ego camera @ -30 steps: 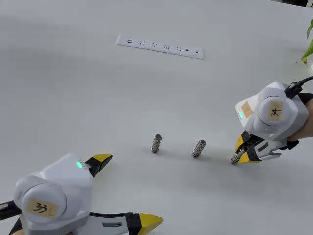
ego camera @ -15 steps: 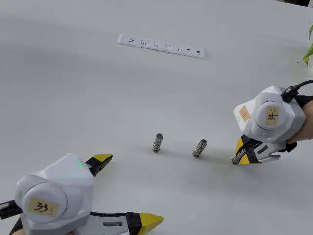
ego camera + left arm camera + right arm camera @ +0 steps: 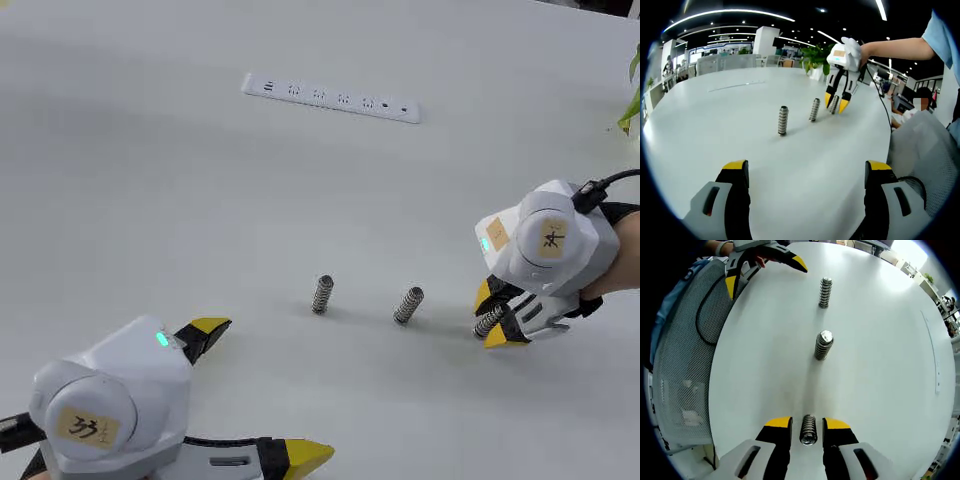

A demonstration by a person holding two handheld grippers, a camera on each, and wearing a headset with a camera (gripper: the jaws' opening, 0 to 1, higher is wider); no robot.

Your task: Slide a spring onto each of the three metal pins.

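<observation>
Since these are just little coil springs, I'd guess they weigh next to nothing, squash easily end to end and roll away if knocked over, so take one lightly across the middle of the coil, not by the ends. All three stand upright in a row on the white table (image 3: 200, 200), well apart from each other: the far spring (image 3: 322, 293), the middle spring (image 3: 408, 304) and the near spring (image 3: 809, 429), which sits right between the jaws of the right gripper (image 3: 807, 422). Those jaws are only narrowly parted, a thin sliver of table showing on each side of the coil, so I'd say it's bracketed, not squeezed. The left gripper (image 3: 258, 390) hangs over bare table down in the near corner with its jaws spread wide and nothing in them. The springs are dull grey ribbed metal, and a shiny rounded pin (image 3: 825, 335) top pokes out of the middle one; otherwise the pins are hidden inside the coils. The tabletop looks smooth and matte, so probably slippery. The gripper tips are yellow on black, under glossy white shells. A white power strip (image 3: 330, 97) lies further back.
</observation>
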